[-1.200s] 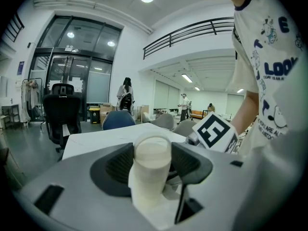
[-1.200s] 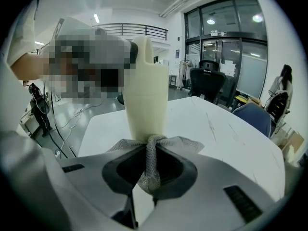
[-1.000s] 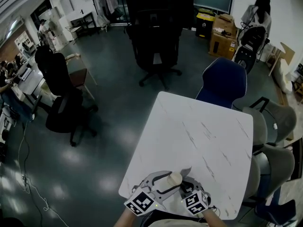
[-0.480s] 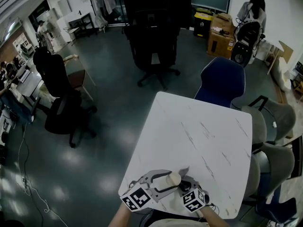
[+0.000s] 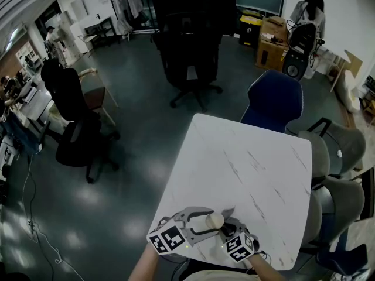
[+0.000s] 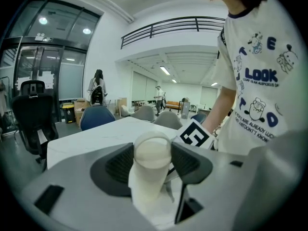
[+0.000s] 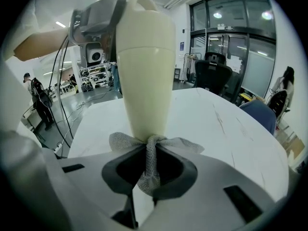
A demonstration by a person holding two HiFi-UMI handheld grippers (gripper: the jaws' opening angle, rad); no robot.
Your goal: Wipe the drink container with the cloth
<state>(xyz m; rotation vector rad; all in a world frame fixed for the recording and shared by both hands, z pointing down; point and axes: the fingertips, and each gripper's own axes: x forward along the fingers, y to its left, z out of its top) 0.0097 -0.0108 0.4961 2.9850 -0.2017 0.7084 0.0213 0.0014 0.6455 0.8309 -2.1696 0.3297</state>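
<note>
Near the table's front edge in the head view, my left gripper (image 5: 204, 220) is shut on a cream drink container (image 5: 214, 220). In the left gripper view the container (image 6: 152, 154) sits between the two dark pads, held at its upper part. My right gripper (image 5: 225, 230) is shut on a grey mesh cloth (image 5: 228, 212). In the right gripper view the cloth (image 7: 150, 163) is pinched into a bunch between the jaws, and its spread end touches the container (image 7: 146, 66) low on its side. The left gripper (image 7: 95, 14) grips the container's top there.
The white marble-patterned table (image 5: 252, 174) stretches away ahead of the grippers. A blue chair (image 5: 274, 103) and grey chairs (image 5: 333, 157) stand at its far and right sides. Black office chairs (image 5: 190, 57) stand on the dark floor beyond. A person (image 5: 304, 16) stands far back right.
My left gripper's marker cube has shifted a little to the left and up in the head view. The container and the cloth stay together at the same spot.
</note>
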